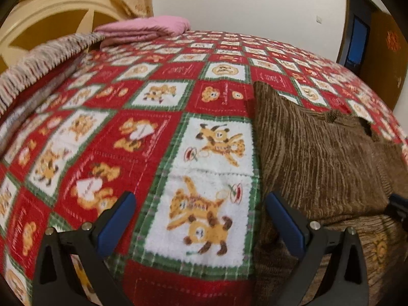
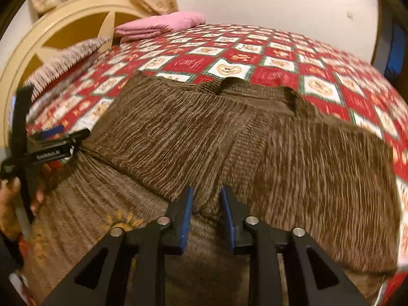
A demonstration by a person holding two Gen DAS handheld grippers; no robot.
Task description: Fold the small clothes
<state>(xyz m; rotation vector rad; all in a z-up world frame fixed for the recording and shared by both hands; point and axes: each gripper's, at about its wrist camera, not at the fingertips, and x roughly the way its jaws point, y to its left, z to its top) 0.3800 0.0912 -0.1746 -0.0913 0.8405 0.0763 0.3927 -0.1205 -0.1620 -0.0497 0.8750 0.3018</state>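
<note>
A brown striped knitted garment [image 2: 255, 148] lies spread on the red, white and green bear-print bedspread [image 2: 275, 58], with one layer folded over a ribbed part that carries a yellow motif [image 2: 122, 223]. My right gripper [image 2: 207, 204] hovers over its near middle. The jaws stand a narrow gap apart, with only cloth showing below the gap and no pad visibly pressing on it. My left gripper [image 1: 202, 206] is wide open over bare bedspread [image 1: 107, 137], just left of the garment's edge [image 1: 318, 153]. In the right wrist view the left gripper [image 2: 74, 135] sits at the garment's left edge, held by a hand [image 2: 10, 204].
A folded pink blanket [image 1: 145, 29] lies at the far end of the bed by a cream headboard [image 1: 51, 7]. A fringed cloth [image 1: 38, 61] runs along the bed's left side. A dark doorway [image 1: 357, 40] stands at the far right, past the white wall.
</note>
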